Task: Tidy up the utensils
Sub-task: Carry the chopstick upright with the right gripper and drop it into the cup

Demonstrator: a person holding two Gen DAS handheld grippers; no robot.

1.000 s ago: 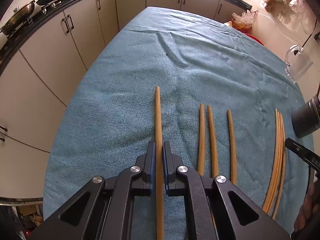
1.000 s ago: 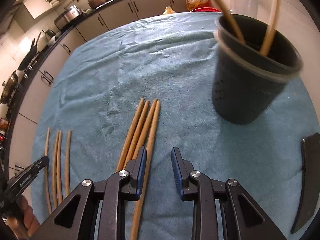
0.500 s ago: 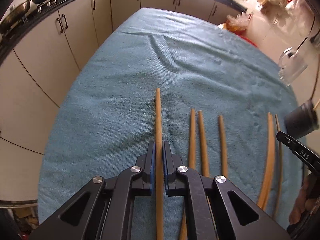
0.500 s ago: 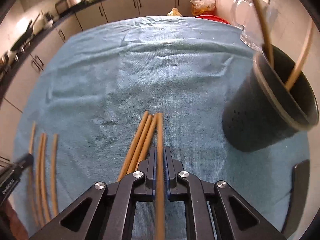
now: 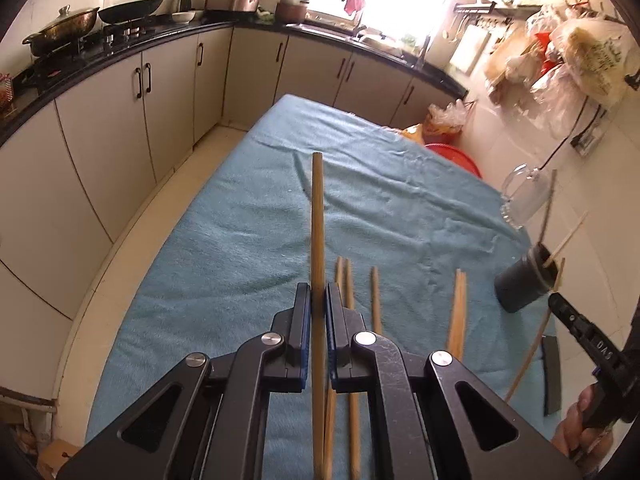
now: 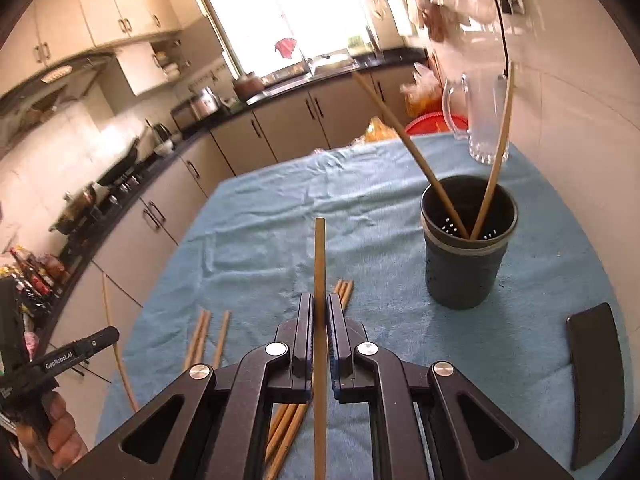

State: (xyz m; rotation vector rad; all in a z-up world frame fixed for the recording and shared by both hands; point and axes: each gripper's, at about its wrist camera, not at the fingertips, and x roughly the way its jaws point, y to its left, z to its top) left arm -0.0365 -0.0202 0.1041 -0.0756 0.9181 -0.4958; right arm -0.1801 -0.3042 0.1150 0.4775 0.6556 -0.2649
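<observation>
On the cloth (image 5: 240, 240), well short of done. Already in the cup (image 6: 468, 264): two sticks (image 6: 416, 152), leaning apart against opposite sides of the rim. Left to clear from the cloth: a loose trio (image 5: 349, 288) lying side by side, and a tight bundle (image 6: 344, 290) of about three (count unsure, partly hidden under the tool). Add the two now held in the air, and roughly eight to go against two stowed; judged about a fifth through.

Left gripper (image 5: 319, 300): pressed together, pinching the left stick (image 5: 317, 216) partway along its length, far end clear of the cloth and pointing away along the fingers. Right gripper (image 6: 320, 308): likewise clamped, pinching the right stick (image 6: 320, 264), tip raised above the cloth, cup ahead and to the right, near but not yet under it. Touching nothing else, either one, so far as can be seen.

Likely next: carry each to the cup and drop it in tip-first. Around the cup, a glass mug (image 6: 480, 120) behind and a flat black piece (image 6: 596, 380) nearer at the right; neither seems in the way.
</observation>
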